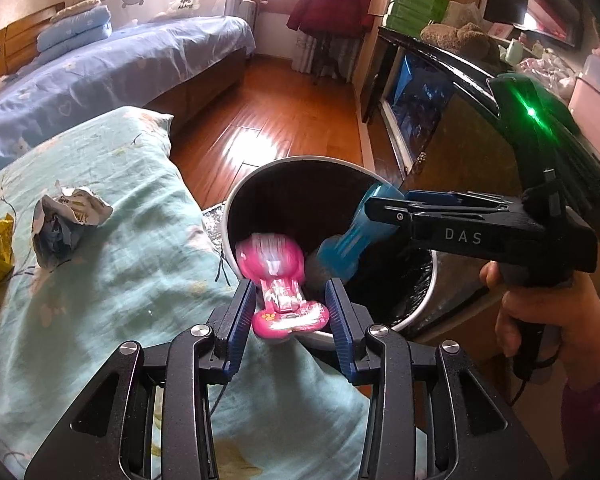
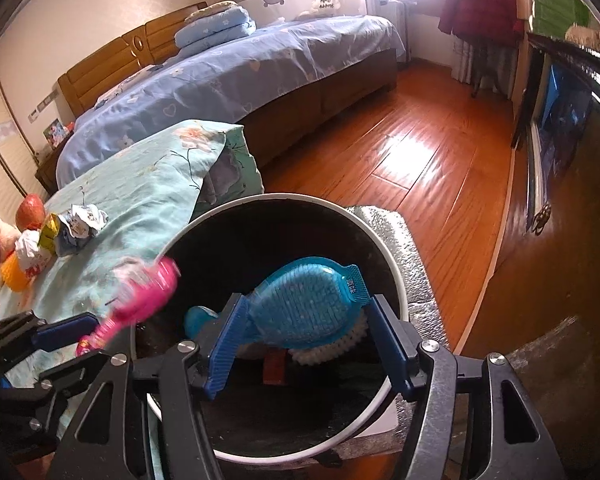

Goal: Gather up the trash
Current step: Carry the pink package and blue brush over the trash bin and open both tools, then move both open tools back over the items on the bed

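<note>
**A:** Starting with the biggest?

**B:** Bin (image 2: 284, 232), lower middle of the right wrist view, hard against the teal bed (image 1: 100, 220). Stands open, mouth up.

**A:** And the blue brush (image 2: 304, 308)?

**B:** Clamped across its body in the right hand-held gripper (image 2: 308, 300). Long axis crosswise in the frame, well inside the rim, right over the mouth.

**A:** Pink brush (image 1: 270, 258)?

**B:** Between the pads of the left hand-held gripper (image 1: 290, 284), low centre of the left wrist view. Points straight up the frame, head past the near rim, tail on the bed side. Blurred, so hard to say whether pinched or loose.

**A:** So which is better placed?

**B:** Probably the right one; likely needs only a letting go. More crumpled wrappers (image 1: 66, 228) wait at middle left.
</note>
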Available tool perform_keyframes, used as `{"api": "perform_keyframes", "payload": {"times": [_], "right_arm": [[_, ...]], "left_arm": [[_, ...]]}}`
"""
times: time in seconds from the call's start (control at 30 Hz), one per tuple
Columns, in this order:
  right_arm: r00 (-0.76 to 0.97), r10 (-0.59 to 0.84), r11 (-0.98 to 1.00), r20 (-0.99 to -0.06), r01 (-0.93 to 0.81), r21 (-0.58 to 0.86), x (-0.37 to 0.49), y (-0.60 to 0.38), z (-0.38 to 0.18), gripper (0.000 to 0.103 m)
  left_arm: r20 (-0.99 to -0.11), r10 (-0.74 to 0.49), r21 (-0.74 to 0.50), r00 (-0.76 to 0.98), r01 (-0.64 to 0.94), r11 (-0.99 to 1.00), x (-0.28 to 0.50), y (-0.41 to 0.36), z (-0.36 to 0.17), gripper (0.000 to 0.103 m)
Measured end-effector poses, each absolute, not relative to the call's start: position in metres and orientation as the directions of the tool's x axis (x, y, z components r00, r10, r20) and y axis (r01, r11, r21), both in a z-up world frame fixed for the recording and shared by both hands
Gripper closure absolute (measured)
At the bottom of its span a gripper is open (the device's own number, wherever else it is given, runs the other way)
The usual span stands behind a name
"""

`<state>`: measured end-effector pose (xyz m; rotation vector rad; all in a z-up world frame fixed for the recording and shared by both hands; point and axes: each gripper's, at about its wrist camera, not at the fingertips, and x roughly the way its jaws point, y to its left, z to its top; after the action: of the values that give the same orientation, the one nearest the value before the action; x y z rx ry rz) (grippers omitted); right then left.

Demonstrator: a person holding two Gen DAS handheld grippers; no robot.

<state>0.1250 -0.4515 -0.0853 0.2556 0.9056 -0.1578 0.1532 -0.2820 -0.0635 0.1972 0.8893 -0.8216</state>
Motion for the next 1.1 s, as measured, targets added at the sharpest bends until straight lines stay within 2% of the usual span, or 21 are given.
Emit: {"api": "perform_keyframes", "payload": {"times": [0.23, 0.37, 0.87, 1.1], "right_arm": [[0.623, -0.016, 0.952, -0.782, 0.249, 0.179, 0.123, -0.449, -0.081, 0.038], [0.637, 0.007, 0.951, -0.771, 0.235, 0.203, 0.119, -0.439, -0.077, 0.033], [0.667, 0.166, 0.953, -0.727, 0.082, 0.293, 0.119, -0.347, -0.065, 0.021], [0.649, 0.219, 0.953, -0.728, 0.019, 0.303, 0.129, -0.304, -0.067, 0.021]], "left_arm": [[-0.736, -0.563, -0.189, 0.376, 0.685, 0.704, 0.151, -0.263, -0.057, 0.058], [-0.737, -0.551, -0.203, 0.391, 0.649, 0.733, 0.150, -0.242, -0.057, 0.051], [-0.737, -0.464, -0.210, 0.492, 0.486, 0.848, 0.141, -0.145, -0.059, 0.044], [-0.734, -0.405, -0.187, 0.545, 0.412, 0.892, 0.141, -0.101, -0.059, 0.040]]}}
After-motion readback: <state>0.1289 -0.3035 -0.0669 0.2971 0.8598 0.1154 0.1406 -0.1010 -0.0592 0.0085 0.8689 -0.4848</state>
